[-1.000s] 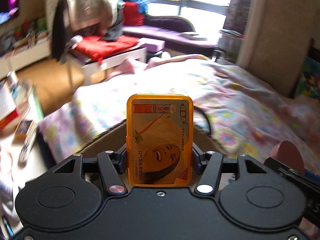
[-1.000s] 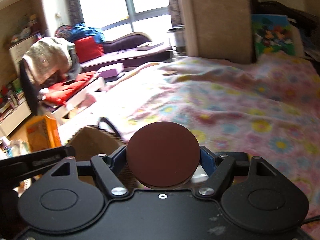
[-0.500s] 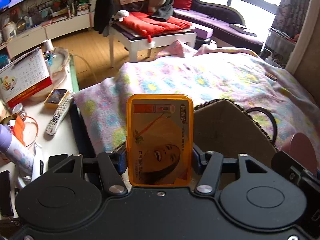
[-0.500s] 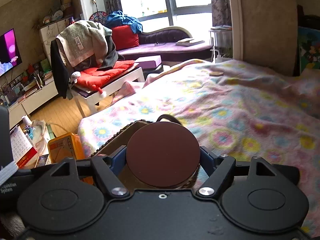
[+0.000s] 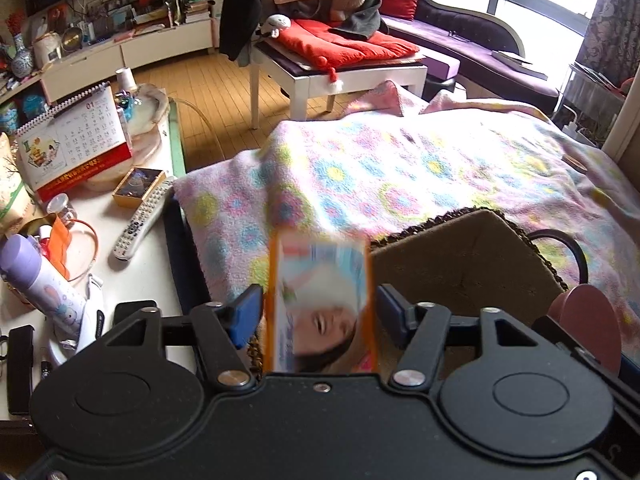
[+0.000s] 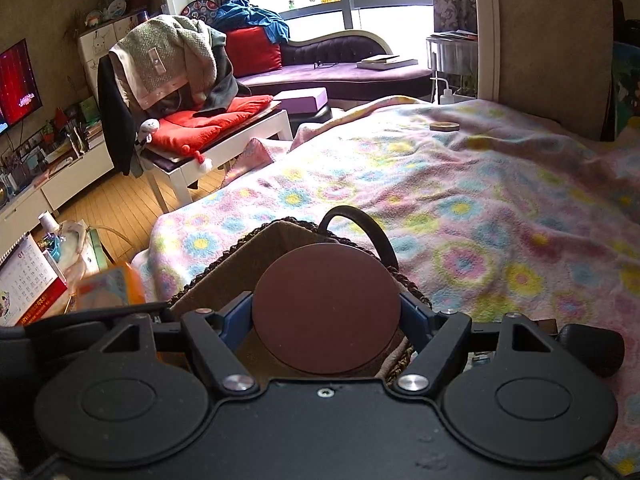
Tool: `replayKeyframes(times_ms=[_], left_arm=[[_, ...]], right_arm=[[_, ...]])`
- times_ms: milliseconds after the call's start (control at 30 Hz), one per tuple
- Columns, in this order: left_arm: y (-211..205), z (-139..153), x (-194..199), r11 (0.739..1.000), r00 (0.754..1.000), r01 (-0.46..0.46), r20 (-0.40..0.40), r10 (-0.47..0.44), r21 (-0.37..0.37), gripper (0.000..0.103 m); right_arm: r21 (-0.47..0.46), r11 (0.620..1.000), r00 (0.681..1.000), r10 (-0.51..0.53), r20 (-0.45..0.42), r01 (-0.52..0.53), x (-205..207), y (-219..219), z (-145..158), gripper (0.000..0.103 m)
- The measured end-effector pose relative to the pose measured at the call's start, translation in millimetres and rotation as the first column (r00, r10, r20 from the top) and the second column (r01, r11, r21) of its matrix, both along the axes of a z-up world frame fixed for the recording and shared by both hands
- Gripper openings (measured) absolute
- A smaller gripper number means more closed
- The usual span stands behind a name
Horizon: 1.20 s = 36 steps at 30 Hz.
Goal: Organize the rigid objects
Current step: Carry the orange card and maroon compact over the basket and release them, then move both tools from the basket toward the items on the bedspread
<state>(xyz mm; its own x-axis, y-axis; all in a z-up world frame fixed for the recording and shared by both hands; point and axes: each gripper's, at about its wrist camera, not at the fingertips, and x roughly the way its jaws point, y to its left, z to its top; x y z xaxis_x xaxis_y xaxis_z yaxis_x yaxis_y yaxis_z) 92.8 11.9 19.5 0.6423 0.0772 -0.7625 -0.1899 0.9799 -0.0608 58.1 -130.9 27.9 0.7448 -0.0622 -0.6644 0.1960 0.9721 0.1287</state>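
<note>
The left gripper (image 5: 320, 312) is opening, its pads now clear of the blurred orange tin (image 5: 322, 304), which is dropping toward the woven basket (image 5: 460, 264) just beyond; a second earlier it was clamped. The right gripper (image 6: 326, 314) is clamping the brown disc (image 6: 326, 308) over the basket.

On the desk calendar (image 5: 74, 136) we read "01" at the top of its page, above a grid of day numbers too small for us to make out one by one; the red band along its foot carries gold characters we cannot read. In the right wrist view we see the same "01" on it. The orange box (image 5: 322, 304) bears printing and a pictured face, but it is blurred and we can read no word on it.
</note>
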Motion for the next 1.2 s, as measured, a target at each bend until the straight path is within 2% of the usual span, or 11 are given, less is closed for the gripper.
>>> replayKeyframes(times_ms=[33, 133, 400, 1200], left_arm=[[1, 1, 0, 1.000, 1.000, -0.011, 0.004, 0.011, 0.006, 0.070], [4, 1, 0, 1.000, 1.000, -0.023, 0.006, 0.023, 0.006, 0.073], [-2, 1, 0, 1.000, 1.000, -0.002, 0.012, 0.002, 0.016, 0.078], [-6, 4, -3, 0.999, 0.999, 0.012, 0.032, -0.013, 0.043, 0.078]], right_arm=[[0.002, 1.000, 1.000, 0.004, -0.003, -0.004, 2, 0, -1, 0.077], [0.017, 1.000, 1.000, -0.001, -0.009, 0.001, 5, -1, -4, 0.081], [0.044, 0.999, 1.000, -0.016, -0.009, 0.017, -1, -7, -6, 0.082], [0.065, 0.997, 0.999, -0.053, 0.012, 0.052, -12, -17, -2, 0.082]])
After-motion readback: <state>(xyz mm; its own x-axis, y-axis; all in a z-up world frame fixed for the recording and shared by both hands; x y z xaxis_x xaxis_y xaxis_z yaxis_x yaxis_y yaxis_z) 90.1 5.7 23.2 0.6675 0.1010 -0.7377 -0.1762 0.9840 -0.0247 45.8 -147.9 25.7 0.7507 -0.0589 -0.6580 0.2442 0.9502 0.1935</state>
